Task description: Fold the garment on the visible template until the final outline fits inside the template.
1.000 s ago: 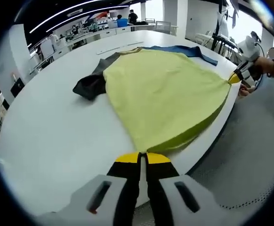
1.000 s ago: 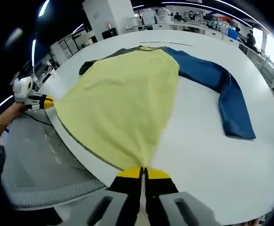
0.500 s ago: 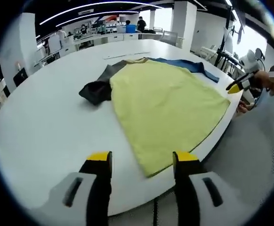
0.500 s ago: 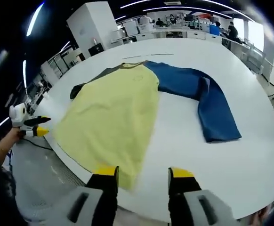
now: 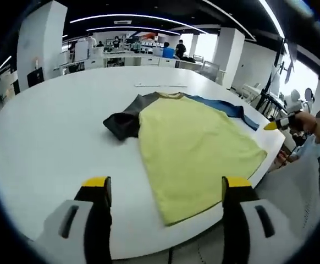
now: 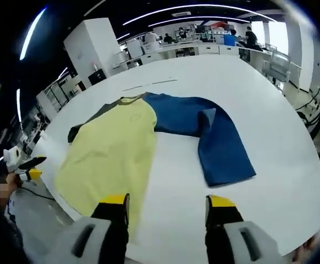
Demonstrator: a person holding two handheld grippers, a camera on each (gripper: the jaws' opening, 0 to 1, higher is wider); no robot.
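On the white table [image 5: 50, 137] the garment [image 5: 196, 146] lies flat, its yellow body reaching the near edge, a blue sleeve [image 6: 215, 143] stretched out and bent to one side, a dark sleeve [image 5: 124, 121] bunched at the other. Both the left gripper [image 5: 163, 190] and the right gripper [image 6: 165, 204] hang off the table's edge with jaws spread wide, holding nothing.

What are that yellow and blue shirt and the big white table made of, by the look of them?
The shirt looks like soft knit cloth, maybe cotton jersey: its yellow body lies limp and matte, and its blue sleeve bends and creases on the table. The dark sleeve is bunched up. The table looks like a hard, smooth laminate or painted board with a faint sheen; which one I cannot tell.
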